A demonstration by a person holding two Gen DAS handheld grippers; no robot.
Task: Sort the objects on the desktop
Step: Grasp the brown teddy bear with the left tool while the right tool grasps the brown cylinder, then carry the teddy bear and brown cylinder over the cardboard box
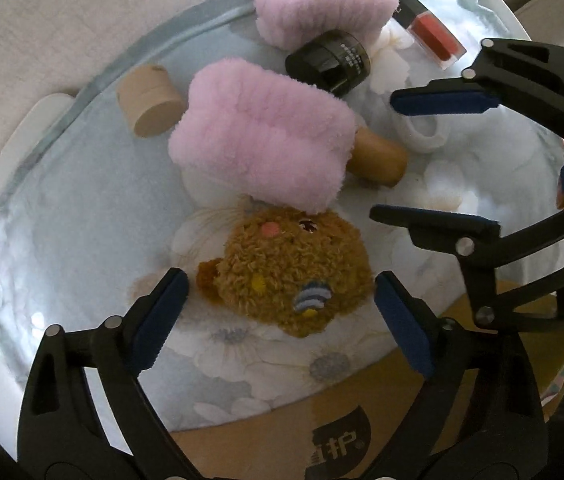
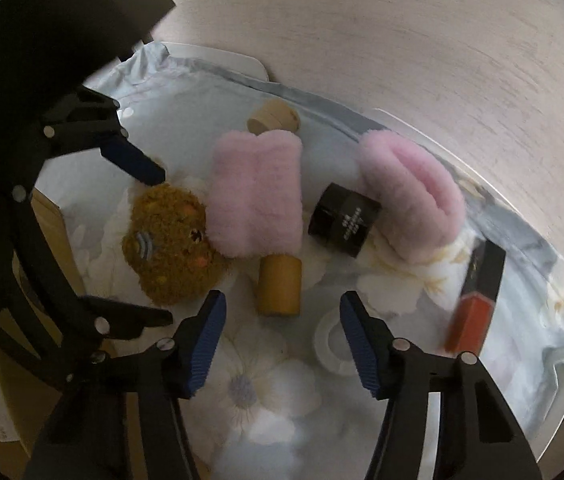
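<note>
A brown plush bear head (image 1: 293,276) (image 2: 170,240) lies on the floral cloth (image 1: 82,220) (image 2: 266,396). My left gripper (image 1: 282,312) is open, its pads on either side of the bear; it also shows in the right wrist view (image 2: 158,248). A pink fluffy band (image 1: 262,144) (image 2: 258,192) overlaps the bear's top. A second pink band (image 1: 321,4) (image 2: 413,200), a black jar (image 1: 329,60) (image 2: 343,220), a red lip gloss (image 1: 433,28) (image 2: 473,312), two tan cylinders (image 1: 150,100) (image 1: 377,156) (image 2: 280,284) and a white ring (image 1: 421,132) (image 2: 331,344) lie around. My right gripper (image 2: 282,344) (image 1: 433,160) is open and empty near the white ring.
The cloth covers a white round table (image 1: 14,140) (image 2: 421,120). A cardboard box (image 1: 321,440) (image 2: 46,220) sits at the table's near edge, under my left gripper. A beige floor lies beyond the table.
</note>
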